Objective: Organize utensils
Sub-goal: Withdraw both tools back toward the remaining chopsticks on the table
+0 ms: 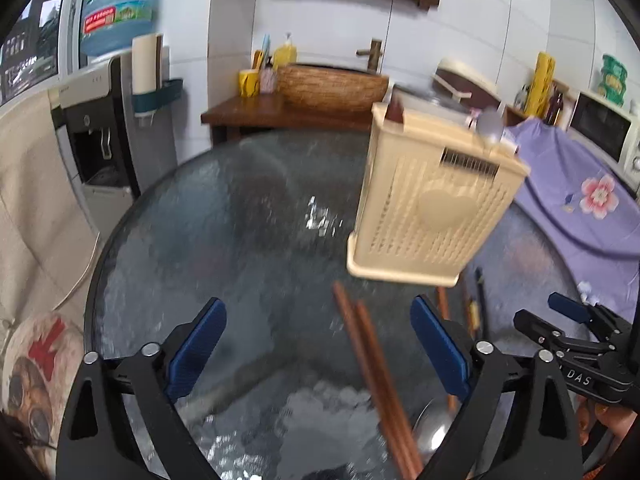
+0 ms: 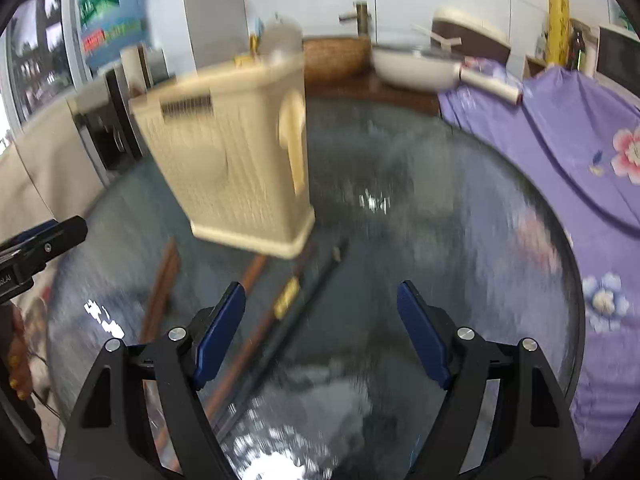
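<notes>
A cream perforated utensil holder (image 1: 432, 200) stands on the round glass table (image 1: 200, 240), with a spoon bowl (image 1: 491, 125) and a dark handle tip sticking out of its top. It also shows in the right wrist view (image 2: 236, 152). A pair of brown wooden chopsticks (image 1: 372, 364) lies on the glass between my left gripper's fingers. A metal spoon (image 1: 432, 424) lies beside them. More chopsticks, brown (image 2: 248, 320) and black (image 2: 308, 300), lie in front of the holder. My left gripper (image 1: 318, 348) is open and empty. My right gripper (image 2: 320, 332) is open and empty.
A purple flowered cloth (image 2: 568, 152) covers the right side. A wooden counter with a woven basin (image 1: 332, 88) stands behind the table. A water dispenser (image 1: 96, 136) and a cushioned chair (image 1: 32, 200) are on the left. The right gripper shows at the left wrist view's right edge (image 1: 576, 328).
</notes>
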Tool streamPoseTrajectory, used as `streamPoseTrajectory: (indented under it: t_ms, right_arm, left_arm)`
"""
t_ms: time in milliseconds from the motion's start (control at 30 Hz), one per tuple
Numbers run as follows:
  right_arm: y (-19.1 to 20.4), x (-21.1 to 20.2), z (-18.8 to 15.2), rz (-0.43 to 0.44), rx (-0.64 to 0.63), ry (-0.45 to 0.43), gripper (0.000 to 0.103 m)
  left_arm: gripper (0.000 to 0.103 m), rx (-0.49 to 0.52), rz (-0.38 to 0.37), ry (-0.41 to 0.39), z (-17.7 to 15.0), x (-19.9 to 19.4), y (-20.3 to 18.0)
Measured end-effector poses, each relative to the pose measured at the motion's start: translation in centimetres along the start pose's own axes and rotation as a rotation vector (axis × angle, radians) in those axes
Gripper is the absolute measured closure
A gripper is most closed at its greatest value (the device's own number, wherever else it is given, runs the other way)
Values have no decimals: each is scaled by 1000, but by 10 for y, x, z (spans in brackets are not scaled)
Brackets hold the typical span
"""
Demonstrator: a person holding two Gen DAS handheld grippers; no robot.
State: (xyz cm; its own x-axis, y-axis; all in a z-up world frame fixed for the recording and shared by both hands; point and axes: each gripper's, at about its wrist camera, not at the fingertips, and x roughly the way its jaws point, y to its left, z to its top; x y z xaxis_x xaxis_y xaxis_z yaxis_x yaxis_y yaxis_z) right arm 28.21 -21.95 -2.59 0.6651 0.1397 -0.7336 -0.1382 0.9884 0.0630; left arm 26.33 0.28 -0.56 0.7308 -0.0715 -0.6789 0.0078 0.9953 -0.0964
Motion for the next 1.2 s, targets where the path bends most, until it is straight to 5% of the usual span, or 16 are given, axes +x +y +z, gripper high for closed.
streamPoseTrajectory:
  t_ms: [400,767,1200]
  right_arm:
    - [26,7,-57,-60,-63,73,27]
    - [14,1,-64,-78,-54,106,31]
    - [-4,-5,-62,-53,-19,121,37]
  left_arm:
    - [50,42,-57,144,-49,14,-3]
    - [55,92,-86,184,-64,20,-19]
    - [59,68,-18,194,-68,18,7]
